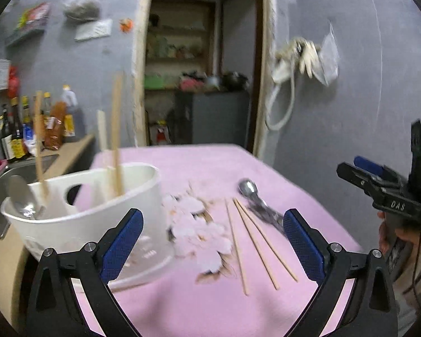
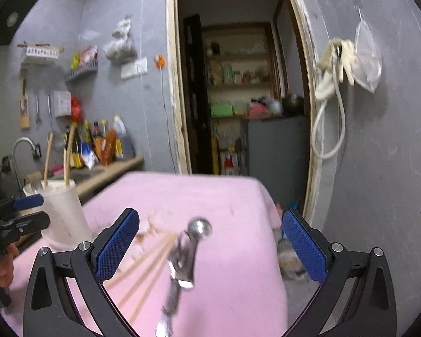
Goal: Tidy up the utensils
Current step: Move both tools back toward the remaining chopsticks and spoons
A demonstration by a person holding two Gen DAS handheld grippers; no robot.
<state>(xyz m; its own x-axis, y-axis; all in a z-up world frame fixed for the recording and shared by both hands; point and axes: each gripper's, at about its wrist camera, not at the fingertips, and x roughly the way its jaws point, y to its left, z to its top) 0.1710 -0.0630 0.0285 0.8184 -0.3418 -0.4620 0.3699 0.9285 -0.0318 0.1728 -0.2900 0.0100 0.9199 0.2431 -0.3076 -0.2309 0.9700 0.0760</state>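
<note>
A white utensil holder [image 1: 98, 210] stands at the left of the pink tablecloth [image 1: 196, 295]; it also shows in the right wrist view [image 2: 64, 213]. It holds several chopsticks [image 1: 115, 140] and a metal spoon [image 1: 22, 199]. Three loose chopsticks [image 1: 255, 244] lie on the cloth beside metal spoons [image 1: 255, 199]. My left gripper [image 1: 213, 238] is open and empty above the cloth, between holder and chopsticks. My right gripper [image 2: 210, 247] is open and empty above the spoons [image 2: 185, 255] and chopsticks [image 2: 146, 269]; it shows at the right of the left wrist view [image 1: 379, 179].
A counter with a sink [image 1: 2, 179] and bottles [image 1: 22, 129] runs along the left wall. A floral print [image 1: 196, 224] marks the cloth. An open doorway [image 1: 199, 84] lies beyond the table. A hose and gloves [image 1: 297, 64] hang on the right wall.
</note>
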